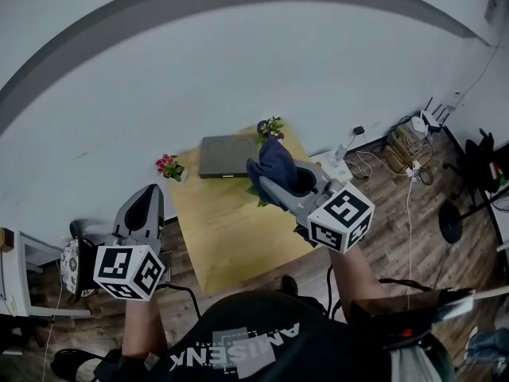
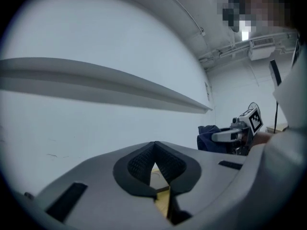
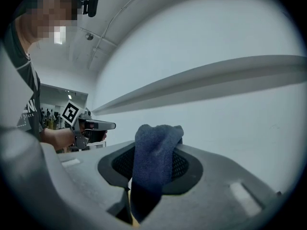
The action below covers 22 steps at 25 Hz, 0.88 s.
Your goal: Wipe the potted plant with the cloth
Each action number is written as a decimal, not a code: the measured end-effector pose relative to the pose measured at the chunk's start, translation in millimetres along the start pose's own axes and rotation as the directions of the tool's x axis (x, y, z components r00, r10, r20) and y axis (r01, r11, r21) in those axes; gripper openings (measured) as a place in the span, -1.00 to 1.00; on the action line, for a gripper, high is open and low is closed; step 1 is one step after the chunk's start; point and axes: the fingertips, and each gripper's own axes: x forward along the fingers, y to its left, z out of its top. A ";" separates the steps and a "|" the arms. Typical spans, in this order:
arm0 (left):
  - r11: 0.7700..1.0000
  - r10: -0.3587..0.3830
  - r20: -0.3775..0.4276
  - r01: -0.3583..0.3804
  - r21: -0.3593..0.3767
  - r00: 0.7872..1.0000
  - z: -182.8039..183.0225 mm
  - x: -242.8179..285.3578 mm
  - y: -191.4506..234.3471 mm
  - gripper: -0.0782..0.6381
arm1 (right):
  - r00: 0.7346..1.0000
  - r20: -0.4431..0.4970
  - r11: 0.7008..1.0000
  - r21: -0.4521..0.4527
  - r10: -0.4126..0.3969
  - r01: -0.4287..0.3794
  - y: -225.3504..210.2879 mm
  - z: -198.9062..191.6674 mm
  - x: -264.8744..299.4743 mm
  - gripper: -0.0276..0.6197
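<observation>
My right gripper (image 1: pixel 266 185) is shut on a dark blue cloth (image 1: pixel 274 164) and held over the right side of the wooden table (image 1: pixel 231 241). The cloth (image 3: pixel 153 159) bulges up between the pads and hangs down in front of them. Green leaves (image 1: pixel 259 196) peek out from under the cloth. A small potted plant with purple and yellow flowers (image 1: pixel 270 127) stands at the table's far edge. Another with pink flowers (image 1: pixel 169 166) stands at the far left corner. My left gripper (image 1: pixel 149 193) is off the table's left side, shut with its pads (image 2: pixel 144 163) meeting on nothing.
A flat grey closed case (image 1: pixel 227 157) lies at the back of the table. Cables and a power strip (image 1: pixel 374 161) litter the wood floor to the right, beside a black chair base (image 1: pixel 453 221). A patterned seat (image 1: pixel 70 266) is at the left. A white wall stands behind.
</observation>
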 end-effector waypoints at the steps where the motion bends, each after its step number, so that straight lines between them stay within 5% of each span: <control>1: 1.000 0.006 -0.003 -0.006 0.011 1.000 -0.1 2.1 -1.0 -0.78 | 1.000 -0.002 1.000 -0.002 -0.002 0.002 -1.4 0.3 -0.4 -0.53; 22: 0.999 0.003 0.005 -0.003 -0.035 1.000 2.2 23.1 -32.2 -0.78 | 0.999 -0.031 1.000 -0.011 -0.021 0.020 -21.2 -6.6 -16.8 -0.53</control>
